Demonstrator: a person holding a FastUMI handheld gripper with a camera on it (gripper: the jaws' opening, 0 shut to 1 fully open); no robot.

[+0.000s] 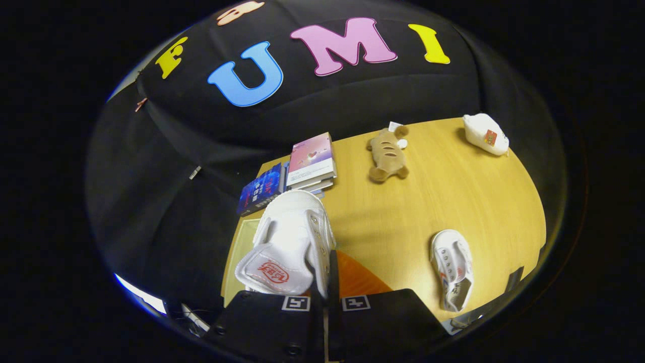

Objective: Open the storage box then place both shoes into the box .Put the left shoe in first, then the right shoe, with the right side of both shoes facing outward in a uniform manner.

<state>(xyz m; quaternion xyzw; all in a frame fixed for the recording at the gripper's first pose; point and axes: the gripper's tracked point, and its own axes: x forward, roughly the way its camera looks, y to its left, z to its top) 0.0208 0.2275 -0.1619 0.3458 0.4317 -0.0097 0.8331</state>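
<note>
- One white canvas shoe (292, 242) hangs at the gripper (325, 287), raised above the wooden table (453, 201); the fingers are closed together, pinching its side wall near the eyelet row.
- Handling judgement: light, soft upper that folds under pressure (the rubber sole is stiffer), so a collar or side-wall pinch suits it.
- Second white shoe (452, 269) lies flat on the table, well off to the right of the fingers.
- Beyond: stacked books (302, 169) and a plush toy (388, 154).

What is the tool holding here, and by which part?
The tool is shut on a white canvas shoe, pinching its side wall by the eyelet edge, lifted above the wooden table.
</note>
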